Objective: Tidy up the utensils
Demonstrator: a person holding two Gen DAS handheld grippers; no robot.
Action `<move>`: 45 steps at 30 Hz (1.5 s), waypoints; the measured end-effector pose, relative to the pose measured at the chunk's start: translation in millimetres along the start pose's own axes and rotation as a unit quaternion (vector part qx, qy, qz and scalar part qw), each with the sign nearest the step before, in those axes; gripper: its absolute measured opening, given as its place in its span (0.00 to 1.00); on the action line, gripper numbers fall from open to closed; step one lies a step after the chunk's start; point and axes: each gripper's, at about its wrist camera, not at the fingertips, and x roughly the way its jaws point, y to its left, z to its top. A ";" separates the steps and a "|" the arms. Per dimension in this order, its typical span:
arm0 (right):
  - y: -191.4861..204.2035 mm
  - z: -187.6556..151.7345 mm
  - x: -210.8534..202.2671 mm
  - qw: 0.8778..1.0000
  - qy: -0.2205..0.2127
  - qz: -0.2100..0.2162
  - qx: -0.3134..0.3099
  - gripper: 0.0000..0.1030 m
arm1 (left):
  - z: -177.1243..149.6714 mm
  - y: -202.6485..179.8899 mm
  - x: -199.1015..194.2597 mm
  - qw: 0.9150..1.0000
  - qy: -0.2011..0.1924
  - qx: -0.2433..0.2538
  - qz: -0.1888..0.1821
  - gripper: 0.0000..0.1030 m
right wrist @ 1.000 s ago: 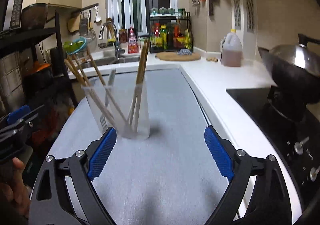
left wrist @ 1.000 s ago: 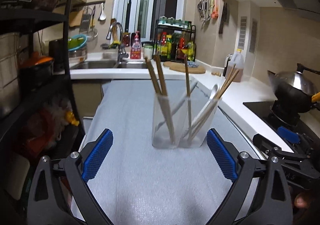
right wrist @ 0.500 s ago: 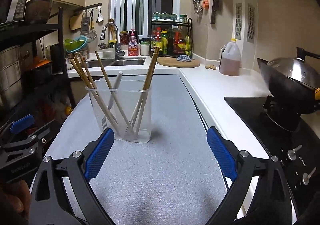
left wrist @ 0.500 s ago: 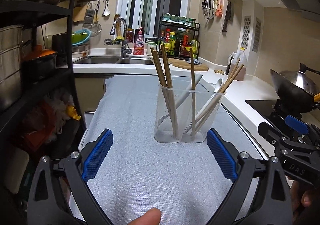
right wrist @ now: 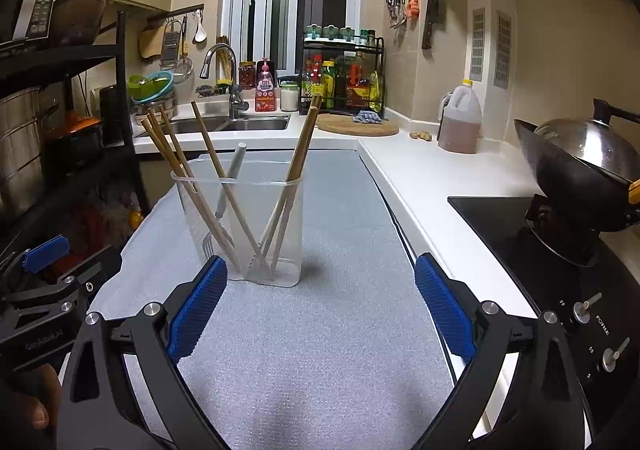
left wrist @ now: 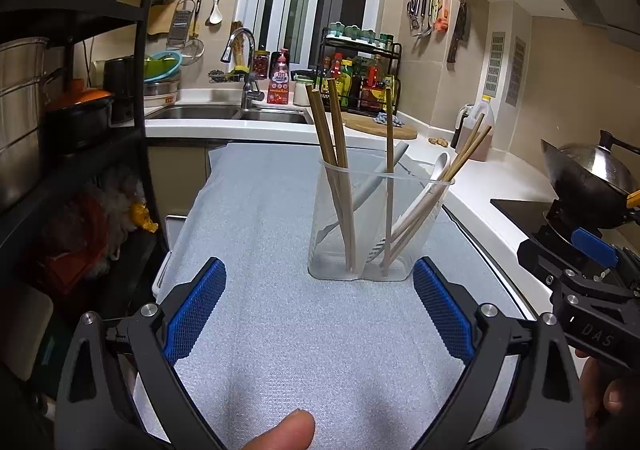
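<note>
- Nearest to you: your left hand-held gripper [left wrist: 319,304] hangs with its jaws spread wide and nothing between them, low over the grey mat [left wrist: 280,330], aimed level along the tabletop [left wrist: 476,186]. A fingertip [left wrist: 286,430] shows at the bottom edge of the left wrist view.
- Your right hand-held gripper [right wrist: 321,304] is likewise spread wide and empty, at about the same height and heading, offset to the right of the left one. Each tool shows at the edge of the other's camera.
- Just ahead of both: the clear utensil holder [left wrist: 376,222] stands upright on the mat, apart from either gripper; neither touches it.
- Contents: wooden chopsticks [left wrist: 336,166] lean in both halves of the holder, with a white spoon [left wrist: 432,178], a grey-handled utensil [right wrist: 232,178] and a fork [right wrist: 208,246] whose tines rest at the base. The holder seems divided into two compartments; through the clear plastic, you cannot tell for certain which piece sits in which.
- Progress, as judged: no loose utensil lies on the visible mat or tabletop, so the collecting appears done. What may remain is sorting by type inside the holder, if wanted.
- Farther back: sink [left wrist: 224,113], cutting board [left wrist: 380,126], wok [right wrist: 576,158] on the hob. None in play.
</note>
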 end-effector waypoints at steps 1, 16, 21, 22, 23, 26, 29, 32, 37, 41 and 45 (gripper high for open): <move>0.0 -0.3 -0.4 1.000 -0.001 0.000 -0.001 0.90 | -0.4 -0.3 -0.2 1.000 0.000 0.000 0.000 0.89; 0.8 -0.8 -1.0 1.000 0.000 0.000 -0.002 0.90 | -3.0 -2.1 -1.6 1.000 -0.002 0.003 0.001 0.89; 1.4 -0.2 -1.6 1.000 0.000 0.001 -0.002 0.91 | -2.2 -2.7 -1.6 1.000 -0.001 0.003 0.000 0.89; 2.0 -0.2 -1.6 1.000 0.000 0.000 -0.003 0.91 | -2.5 -3.2 -1.8 1.000 -0.001 0.003 -0.002 0.89; 2.5 -0.1 -1.9 1.000 -0.001 0.000 -0.003 0.91 | -2.6 -3.3 -2.0 1.000 0.000 0.003 -0.004 0.89; 2.5 0.4 -1.9 1.000 0.000 0.001 -0.004 0.91 | -2.6 -3.1 -2.1 1.000 0.001 0.004 -0.009 0.91; 3.3 0.7 -2.8 1.000 -0.002 0.000 -0.004 0.92 | -2.6 -1.5 -1.2 1.000 0.005 0.005 -0.006 0.93; 4.4 0.9 -2.7 1.000 -0.002 -0.001 -0.006 0.94 | -2.4 -0.1 -0.7 1.000 0.005 0.003 -0.006 0.93; 4.7 1.3 -2.1 1.000 -0.001 -0.001 -0.007 0.94 | -2.7 2.0 0.2 1.000 0.005 0.003 -0.001 0.93; 5.6 1.4 -2.2 1.000 -0.002 -0.003 -0.005 0.95 | -2.7 1.9 0.8 1.000 0.006 0.003 -0.001 0.93; 6.1 1.4 -1.4 1.000 -0.001 -0.002 -0.005 0.95 | -2.9 1.7 1.0 1.000 0.005 0.004 -0.001 0.93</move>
